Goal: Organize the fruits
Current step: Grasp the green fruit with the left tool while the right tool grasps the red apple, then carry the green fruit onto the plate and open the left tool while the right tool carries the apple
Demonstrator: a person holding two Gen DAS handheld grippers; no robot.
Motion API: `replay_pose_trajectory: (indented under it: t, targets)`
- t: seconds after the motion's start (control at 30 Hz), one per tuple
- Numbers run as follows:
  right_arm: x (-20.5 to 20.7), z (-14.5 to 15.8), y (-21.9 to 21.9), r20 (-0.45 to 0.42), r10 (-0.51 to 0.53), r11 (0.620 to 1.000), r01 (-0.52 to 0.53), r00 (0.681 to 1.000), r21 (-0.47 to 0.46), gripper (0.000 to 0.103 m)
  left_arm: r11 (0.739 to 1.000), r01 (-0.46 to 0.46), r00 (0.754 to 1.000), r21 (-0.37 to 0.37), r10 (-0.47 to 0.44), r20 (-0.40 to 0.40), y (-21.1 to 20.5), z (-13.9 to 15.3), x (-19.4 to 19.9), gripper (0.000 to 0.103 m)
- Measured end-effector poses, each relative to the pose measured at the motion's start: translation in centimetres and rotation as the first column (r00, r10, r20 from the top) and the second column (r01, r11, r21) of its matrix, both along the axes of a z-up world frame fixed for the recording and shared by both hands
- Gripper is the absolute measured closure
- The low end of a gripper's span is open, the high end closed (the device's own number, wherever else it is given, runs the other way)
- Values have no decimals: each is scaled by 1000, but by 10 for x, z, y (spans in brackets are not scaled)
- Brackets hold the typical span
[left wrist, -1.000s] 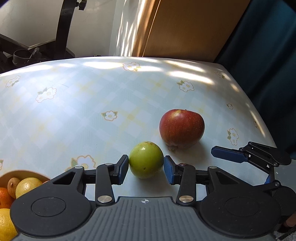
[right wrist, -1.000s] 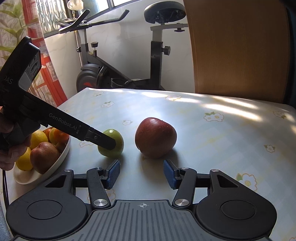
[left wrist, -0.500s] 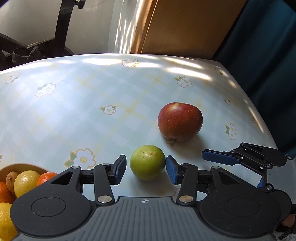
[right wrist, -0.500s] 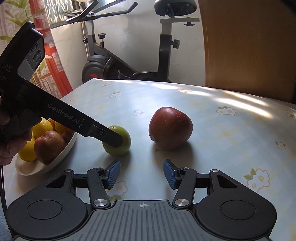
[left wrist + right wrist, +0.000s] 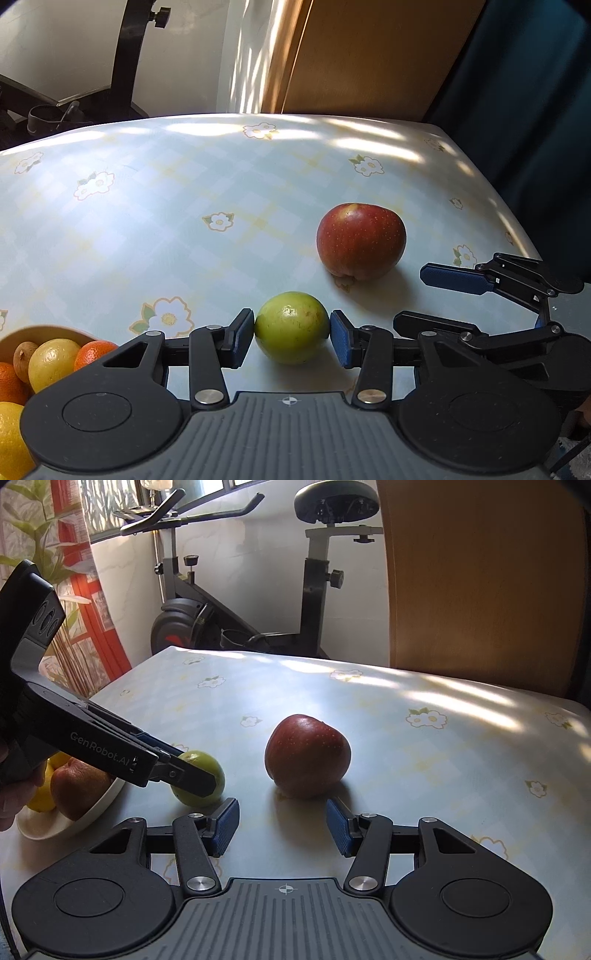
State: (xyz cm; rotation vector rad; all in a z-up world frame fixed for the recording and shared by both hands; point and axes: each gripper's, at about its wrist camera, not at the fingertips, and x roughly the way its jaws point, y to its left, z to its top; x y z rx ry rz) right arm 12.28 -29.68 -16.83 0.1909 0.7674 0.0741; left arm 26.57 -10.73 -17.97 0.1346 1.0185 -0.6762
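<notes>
Left claw (image 5: 291, 334) closing around green fruit (image 5: 291, 326) on the counter (image 5: 184, 221), blue pads touching its sides. Right claw (image 5: 282, 825) spread and empty, just near of red apple (image 5: 307, 755). Apple right of and beyond the green fruit. Bowl (image 5: 88, 814) of fruit at far left.

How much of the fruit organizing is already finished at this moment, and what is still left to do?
Done: several fruits, among them oranges and a lemon, already lie in the bowl. In hand: the left gripper has the green fruit between its closing jaws, the pads at its sides. Left: the red apple sits untouched on the table, and the right gripper is open just before it.
</notes>
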Motion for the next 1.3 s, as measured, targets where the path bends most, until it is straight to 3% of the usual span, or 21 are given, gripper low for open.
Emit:
replay_pose_trajectory:
  t: [0.1, 0.17, 0.23, 0.43, 0.6, 0.73, 0.87, 1.13, 1.3]
  targets:
    - [6, 4, -4, 17, -10, 1000, 11, 1000, -7, 52, 1000, -5, 1000, -2, 5, 21, 4, 6, -3, 56]
    - [11, 8, -8, 43, -37, 999, 38, 998, -11, 40, 1000, -13, 999, -3, 14, 36, 6, 10, -5, 56]
    - [18, 10, -15, 67, -72, 997, 71, 995, 18, 34, 1000, -23, 999, -9, 24, 38, 9, 13, -5, 56]
    - [57, -2, -34, 0, -129, 975, 126, 992, 184, 34, 999, -46, 998, -29, 47, 41, 18, 18, -7, 56]
    - [78, -13, -41, -78, -184, 949, 198, 980, 247, 34, 998, -54, 997, -35, 56, 54, 24, 22, -11, 56]
    - [83, -29, -52, -147, -232, 904, 269, 962, 332, 35, 996, -68, 995, -51, 72, 68, 31, 27, -17, 56]
    - [83, -41, -55, -181, -230, 874, 285, 956, 393, 43, 996, -75, 993, -52, 79, 86, 36, 32, -21, 56]
    - [71, -29, -25, -117, -197, 940, 222, 973, 258, 44, 995, -86, 989, -59, 92, 112, 42, 38, -30, 56]
    - [48, -16, 15, -22, -119, 991, 120, 993, 54, 44, 992, -104, 984, -68, 112, 135, 50, 46, -37, 56]
